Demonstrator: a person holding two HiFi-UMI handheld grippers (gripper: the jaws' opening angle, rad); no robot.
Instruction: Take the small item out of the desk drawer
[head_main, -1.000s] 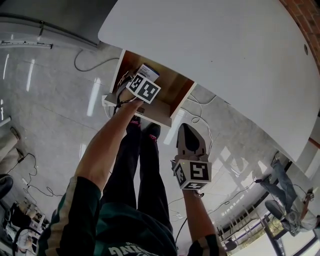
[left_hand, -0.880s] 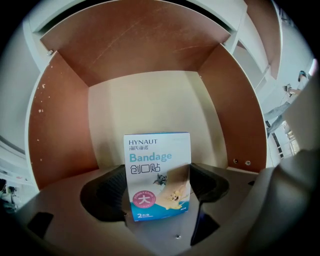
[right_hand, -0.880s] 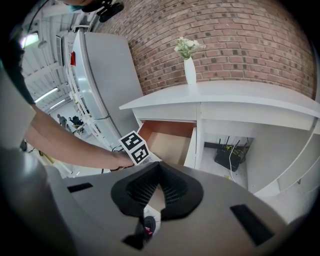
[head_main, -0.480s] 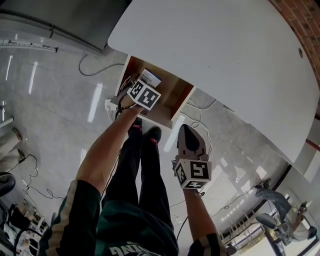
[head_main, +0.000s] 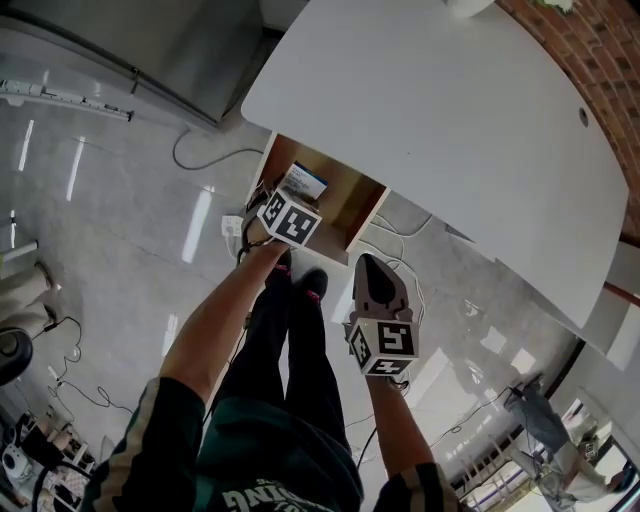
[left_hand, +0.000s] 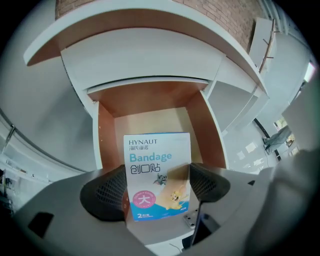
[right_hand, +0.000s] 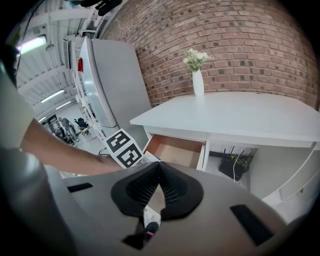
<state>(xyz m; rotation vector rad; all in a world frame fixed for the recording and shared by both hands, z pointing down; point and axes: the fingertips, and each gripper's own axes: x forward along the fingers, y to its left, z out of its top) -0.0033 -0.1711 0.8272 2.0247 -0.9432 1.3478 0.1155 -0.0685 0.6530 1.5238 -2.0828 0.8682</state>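
Observation:
The small item is a blue-and-white bandage box (left_hand: 156, 147). It stands upright between the black pads of my left gripper (left_hand: 157, 172), which is shut on its two sides. In the head view the box (head_main: 303, 182) and the left gripper (head_main: 288, 202) are over the open wooden drawer (head_main: 352, 197) of the white desk (head_main: 430, 130). The drawer's inside (left_hand: 150, 117) beyond the box holds nothing else that I can see. My right gripper (head_main: 378, 285) hangs over the floor in front of the drawer, away from the box. Its jaws (right_hand: 159, 167) are shut with nothing between them.
A white vase with flowers (right_hand: 198, 80) stands on the desk top by the brick wall (right_hand: 240, 45). A grey fridge (right_hand: 112, 85) is left of the desk. Cables and a router (right_hand: 235, 165) lie under the desk. The person's legs (head_main: 290, 350) are below the drawer front.
The head view has shifted, so the desk and drawer sit lower and further right in it. The left gripper still grips the box over the drawer; the right gripper has not moved.

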